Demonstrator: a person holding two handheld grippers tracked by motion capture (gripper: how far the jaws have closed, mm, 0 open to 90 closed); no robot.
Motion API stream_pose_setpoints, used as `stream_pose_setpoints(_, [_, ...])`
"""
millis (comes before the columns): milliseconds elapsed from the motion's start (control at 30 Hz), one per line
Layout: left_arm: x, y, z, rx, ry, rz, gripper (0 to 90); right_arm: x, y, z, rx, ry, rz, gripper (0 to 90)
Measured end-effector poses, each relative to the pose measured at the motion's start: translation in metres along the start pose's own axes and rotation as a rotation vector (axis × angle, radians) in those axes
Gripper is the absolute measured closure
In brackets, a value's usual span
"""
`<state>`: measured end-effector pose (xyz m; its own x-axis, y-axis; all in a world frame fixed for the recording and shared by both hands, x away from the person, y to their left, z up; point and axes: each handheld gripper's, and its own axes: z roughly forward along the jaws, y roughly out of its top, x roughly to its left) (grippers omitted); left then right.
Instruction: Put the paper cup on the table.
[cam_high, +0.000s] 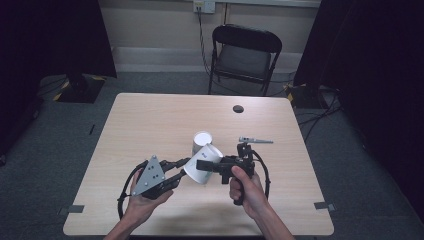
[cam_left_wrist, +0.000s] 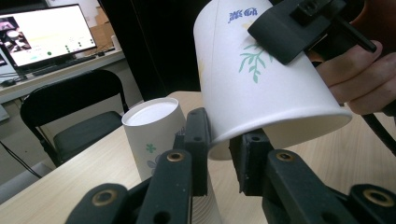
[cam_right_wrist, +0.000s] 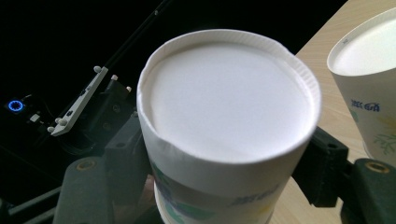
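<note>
One folding chair (cam_high: 245, 56) stands beyond the wooden table (cam_high: 150, 120).

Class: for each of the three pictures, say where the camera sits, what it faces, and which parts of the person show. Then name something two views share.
High view: above the near table edge, looking forward and down; both forearms, left gripper, right gripper.
Left gripper view: on the left gripper, facing a chair and monitor; its jaws pinch the tilted cup's rim; fingers show.
Right gripper view: on the right gripper, jaws around that cup's base.
Shared: the upside-down standing cup.
</note>
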<state>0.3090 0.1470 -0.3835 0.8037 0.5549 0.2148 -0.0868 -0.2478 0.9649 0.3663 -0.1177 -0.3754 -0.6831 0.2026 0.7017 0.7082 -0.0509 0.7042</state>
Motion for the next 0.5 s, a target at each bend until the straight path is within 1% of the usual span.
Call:
stream_pose_setpoints(67, [0.0005, -0.0002, -0.0002, -0.002, -0.005, -0.006, 80.8, -0.0001, -0.0002, 0.0002, 0.005, 0.006, 0.001, 28.9])
stream_pose_setpoints(133, [0.0014, -0.0006, -0.0004, -0.002, -0.009, -0.014, 82.4, 0.0001, -0.0001, 0.0001, 0.003, 0.011, -0.008, 28.6])
stream_pose_setpoints(167, [0.0024, -0.0008, -0.0006, 0.000, -0.017, -0.015, 83.1, 0.0002, -0.0001, 0.0003, 0.005, 0.014, -0.006, 28.2])
stream_pose_setpoints(200, [0.0026, -0.0012, -0.0003, -0.001, -0.028, -0.025, 84.5, 0.0003, -0.0002, 0.0004, 0.005, 0.018, -0.007, 27.4])
stream_pose_setpoints(233, [0.0027, -0.0016, -0.0004, 0.001, -0.027, -0.025, 85.2, 0.0008, -0.0002, 0.0003, 0.005, 0.021, -0.015, 27.3])
stream_pose_setpoints(267, [0.0026, -0.0019, -0.0003, -0.002, -0.030, -0.034, 85.4, 0.0011, -0.0002, 0.0003, 0.007, 0.018, -0.018, 27.1])
stream_pose_setpoints(467, [0.0042, -0.0007, -0.0014, -0.007, -0.044, -0.046, 85.8, 0.0022, -0.0002, -0.0004, 0.007, 0.032, -0.032, 24.4])
stream_pose_setpoints(500, [0.0043, -0.0007, -0.0015, -0.014, -0.048, -0.056, 85.9, 0.0022, -0.0001, -0.0006, 0.008, 0.030, -0.032, 23.1])
